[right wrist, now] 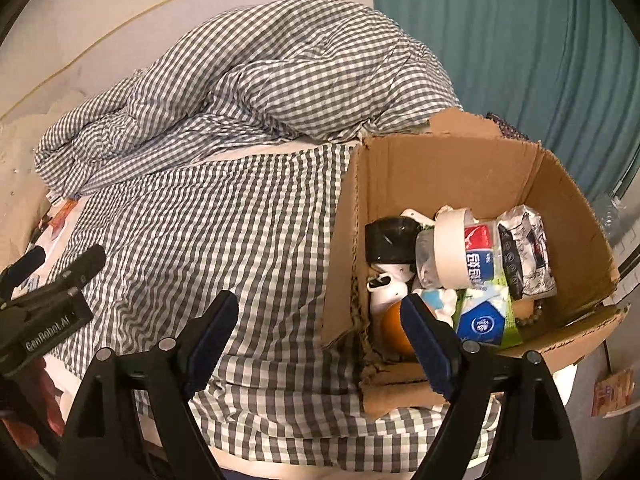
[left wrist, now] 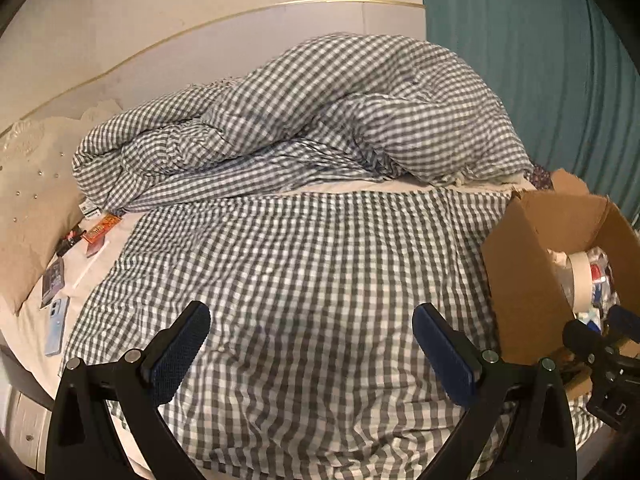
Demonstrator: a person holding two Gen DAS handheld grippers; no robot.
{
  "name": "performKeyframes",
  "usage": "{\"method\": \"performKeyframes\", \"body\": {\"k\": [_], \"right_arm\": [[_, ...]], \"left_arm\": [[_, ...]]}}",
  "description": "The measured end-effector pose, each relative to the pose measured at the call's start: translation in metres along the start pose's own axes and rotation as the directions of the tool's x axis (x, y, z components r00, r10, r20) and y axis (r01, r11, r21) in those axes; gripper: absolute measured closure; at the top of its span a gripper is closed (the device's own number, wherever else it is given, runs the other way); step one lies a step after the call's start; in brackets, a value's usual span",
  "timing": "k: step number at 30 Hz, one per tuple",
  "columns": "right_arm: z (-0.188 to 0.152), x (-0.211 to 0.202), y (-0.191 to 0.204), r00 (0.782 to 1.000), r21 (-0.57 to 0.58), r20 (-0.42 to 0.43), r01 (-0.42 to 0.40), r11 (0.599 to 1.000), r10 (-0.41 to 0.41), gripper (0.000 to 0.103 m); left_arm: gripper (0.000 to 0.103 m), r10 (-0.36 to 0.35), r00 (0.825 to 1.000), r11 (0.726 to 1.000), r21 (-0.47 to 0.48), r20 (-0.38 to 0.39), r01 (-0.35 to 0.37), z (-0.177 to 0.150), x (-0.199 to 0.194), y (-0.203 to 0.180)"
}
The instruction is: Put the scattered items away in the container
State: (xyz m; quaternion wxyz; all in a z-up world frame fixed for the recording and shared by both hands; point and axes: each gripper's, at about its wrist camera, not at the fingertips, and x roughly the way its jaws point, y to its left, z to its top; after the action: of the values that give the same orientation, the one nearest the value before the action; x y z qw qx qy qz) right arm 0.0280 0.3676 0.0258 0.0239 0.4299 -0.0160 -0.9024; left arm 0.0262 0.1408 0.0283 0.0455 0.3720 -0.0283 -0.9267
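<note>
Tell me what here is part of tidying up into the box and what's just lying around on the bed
Part of the job:
cardboard box, already holding a tape roll
left gripper and right gripper, both open

Just lying about:
checked duvet
pillow
teal curtain
phone, by the pillow

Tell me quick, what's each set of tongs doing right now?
Left tongs: open, holding nothing, over the checked sheet.
Right tongs: open, empty, beside the cardboard box.
</note>
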Motion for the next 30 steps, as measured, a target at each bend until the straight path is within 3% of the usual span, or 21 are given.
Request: {"method": "performKeyframes", "body": {"k": [30], "right_arm": [[-0.011,0.008,0.008,1.000,-0.009,-0.028,0.002,1.000,-0.003,0.020]], "left_arm": [[0.000,-0.037,0.998,0.999,-0.009,-0.050,0.036,-0.014,0.010,-0.002]]}}
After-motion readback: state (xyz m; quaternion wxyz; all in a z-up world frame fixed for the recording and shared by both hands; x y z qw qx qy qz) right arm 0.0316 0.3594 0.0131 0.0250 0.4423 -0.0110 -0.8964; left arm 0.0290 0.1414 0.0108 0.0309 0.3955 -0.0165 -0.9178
